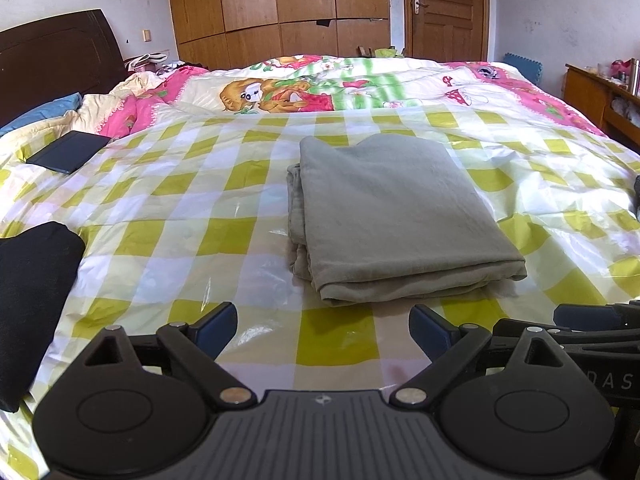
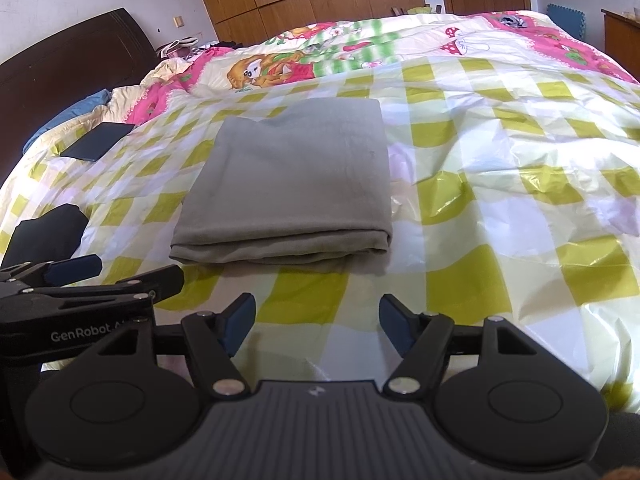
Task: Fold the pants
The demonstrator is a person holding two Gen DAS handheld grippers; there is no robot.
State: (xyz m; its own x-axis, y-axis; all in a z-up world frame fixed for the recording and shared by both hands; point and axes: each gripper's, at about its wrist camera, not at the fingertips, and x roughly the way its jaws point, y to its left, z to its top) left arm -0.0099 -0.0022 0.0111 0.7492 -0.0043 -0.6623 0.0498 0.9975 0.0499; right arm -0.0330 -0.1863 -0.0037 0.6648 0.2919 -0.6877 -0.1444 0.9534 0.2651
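The grey-green pants (image 1: 396, 216) lie folded into a compact rectangle on the yellow-and-white checked plastic sheet (image 1: 180, 208) that covers the bed. They also show in the right wrist view (image 2: 292, 188). My left gripper (image 1: 323, 326) is open and empty, just short of the pants' near edge. My right gripper (image 2: 318, 320) is open and empty, a little back from the near edge. The left gripper also shows at the left of the right wrist view (image 2: 76, 272).
A black garment (image 1: 28, 304) lies at the left on the sheet. A dark flat case (image 1: 68, 151) lies at the far left. A cartoon quilt (image 1: 320, 84) covers the far side of the bed. A wooden cabinet (image 1: 600, 100) stands at the right.
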